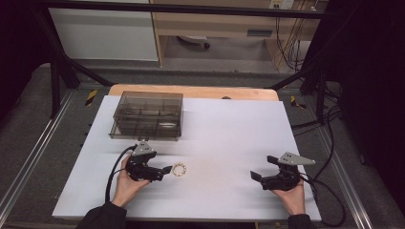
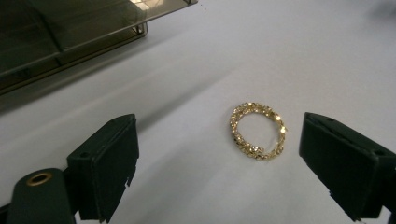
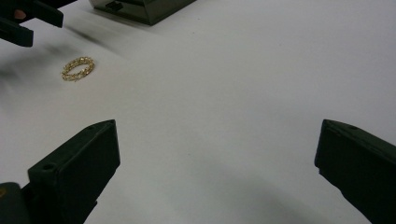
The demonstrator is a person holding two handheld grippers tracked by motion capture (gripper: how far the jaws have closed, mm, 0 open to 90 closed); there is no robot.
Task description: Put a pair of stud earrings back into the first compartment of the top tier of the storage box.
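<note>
Smoky clear compartment box (image 1: pixel 147 115) at far left of white table (image 1: pixel 229 129). Nearer, left gripper (image 1: pixel 166 170) in person's left hand (image 1: pixel 126 185), jaws wide, nothing between pads, tips pointing right at gold beaded bracelet (image 1: pixel 179 170). Bracelet lies flat on table just beyond tips, not touched. Well apart at right, right gripper (image 1: pixel 260 169) in right hand (image 1: pixel 292 196), jaws spread wide, nothing gripped.

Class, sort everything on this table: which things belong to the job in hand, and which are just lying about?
In the job:
- gold sparkly bracelet
- left gripper, fingers open around it

Lying about:
- smoky transparent plastic compartment box
- right gripper, open
- white table sheet
</note>
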